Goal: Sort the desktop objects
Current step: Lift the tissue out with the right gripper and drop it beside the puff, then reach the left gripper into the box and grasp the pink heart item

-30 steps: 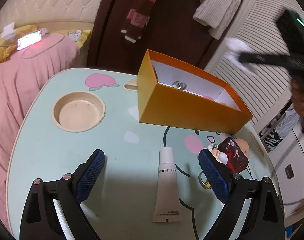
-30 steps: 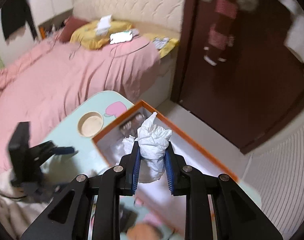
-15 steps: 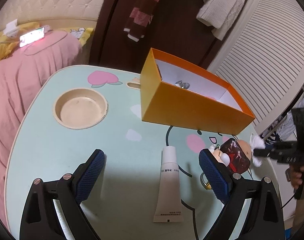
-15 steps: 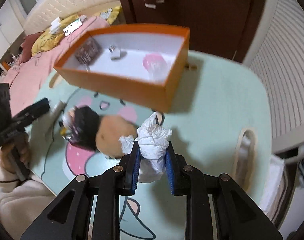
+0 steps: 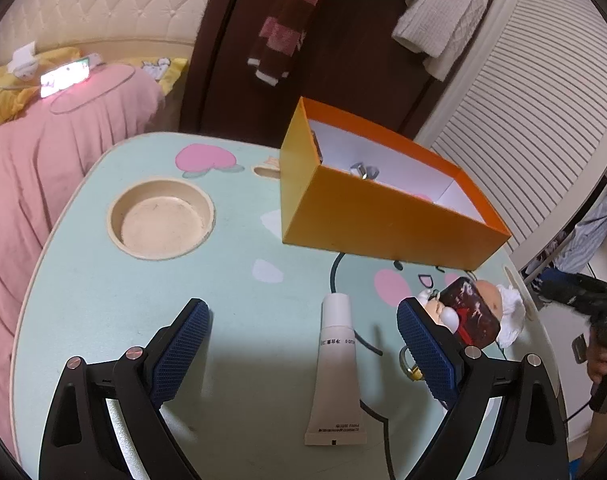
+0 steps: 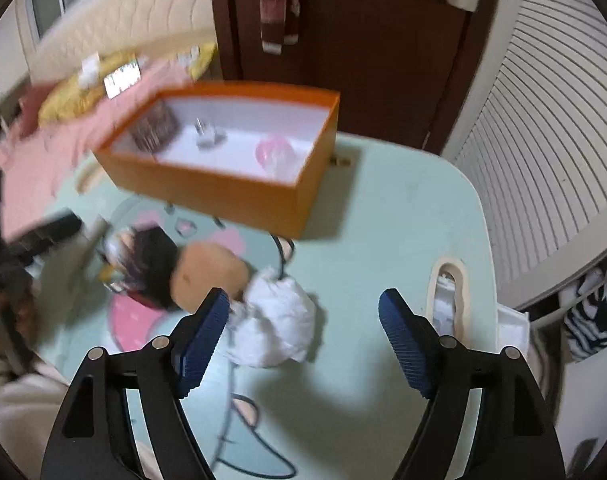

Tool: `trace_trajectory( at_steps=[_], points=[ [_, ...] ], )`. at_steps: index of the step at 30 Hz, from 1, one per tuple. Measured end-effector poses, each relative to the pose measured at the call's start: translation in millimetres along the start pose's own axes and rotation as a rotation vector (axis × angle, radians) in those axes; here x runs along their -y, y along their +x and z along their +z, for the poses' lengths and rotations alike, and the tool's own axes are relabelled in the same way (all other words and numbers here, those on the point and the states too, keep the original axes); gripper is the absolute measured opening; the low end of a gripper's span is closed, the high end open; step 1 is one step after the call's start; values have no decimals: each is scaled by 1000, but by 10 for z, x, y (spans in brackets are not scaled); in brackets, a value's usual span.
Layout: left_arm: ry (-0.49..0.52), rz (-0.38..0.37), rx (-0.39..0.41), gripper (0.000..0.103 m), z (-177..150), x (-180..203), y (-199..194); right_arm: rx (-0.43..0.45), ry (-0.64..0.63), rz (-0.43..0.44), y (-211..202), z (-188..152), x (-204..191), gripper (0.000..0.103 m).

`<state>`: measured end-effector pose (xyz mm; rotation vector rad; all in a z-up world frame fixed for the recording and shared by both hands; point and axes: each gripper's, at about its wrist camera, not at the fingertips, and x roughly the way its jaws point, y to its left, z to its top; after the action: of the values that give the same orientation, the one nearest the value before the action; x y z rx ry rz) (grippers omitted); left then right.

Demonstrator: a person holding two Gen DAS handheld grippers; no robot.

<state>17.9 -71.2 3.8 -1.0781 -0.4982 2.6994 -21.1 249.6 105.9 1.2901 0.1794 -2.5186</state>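
Observation:
My left gripper (image 5: 301, 318) hangs open over the mint table, with nothing between its fingers. A white cream tube (image 5: 337, 364) lies just ahead of it. A small doll with a dark card (image 5: 467, 314) lies behind the right finger. My right gripper (image 6: 303, 300) is over the table's right side and its jaws are opening. The crumpled white tissue (image 6: 275, 324) lies on the table by its left pad, next to the doll (image 6: 207, 272). The tissue (image 5: 511, 316) also shows beside the doll in the left wrist view. The orange box (image 6: 231, 196) holds a pink item, a metal clip and a dark woven piece.
A round cup recess (image 5: 161, 220) is sunk into the table's left half. The orange box (image 5: 383, 224) stands at the back. A slot handle (image 6: 449, 292) cuts the right rim. A gold ring (image 5: 407, 364) lies by my left gripper's right finger. A pink bed is at the left.
My right gripper came down from above the box to the table's right side, opened and let go of the tissue, which now lies by the doll. The left gripper stayed put.

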Motion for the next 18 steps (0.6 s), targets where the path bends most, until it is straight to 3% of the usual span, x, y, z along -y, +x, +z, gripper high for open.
trace_trajectory(
  at_steps=[2,5,8,10,13,15,17,18],
  points=[
    [3,-23,27,95,79,55,-90,75,39,66,-152,8,13,78],
    [34,-81,53,95,335,248,-217,122,33,149,-205,-36,-134,78],
    [142,-65,2,95,747,629,-178,149,17,169,-135,-150,-377,78],
    [218,-56,-52,95,983,897,-60,163,42,194,-28,-238,-503,78],
    [217,-139,-190,93,1286,1194,285,179,99,251,100,-358,-551,78],
    [182,-160,-324,81,1415,1333,691,170,117,279,161,-387,-541,78],
    [213,-112,-399,67,1450,1457,1031,159,128,302,211,-407,-527,78],
    [221,-84,-426,66,1449,1503,1185,154,135,312,230,-418,-518,78]
  ],
)
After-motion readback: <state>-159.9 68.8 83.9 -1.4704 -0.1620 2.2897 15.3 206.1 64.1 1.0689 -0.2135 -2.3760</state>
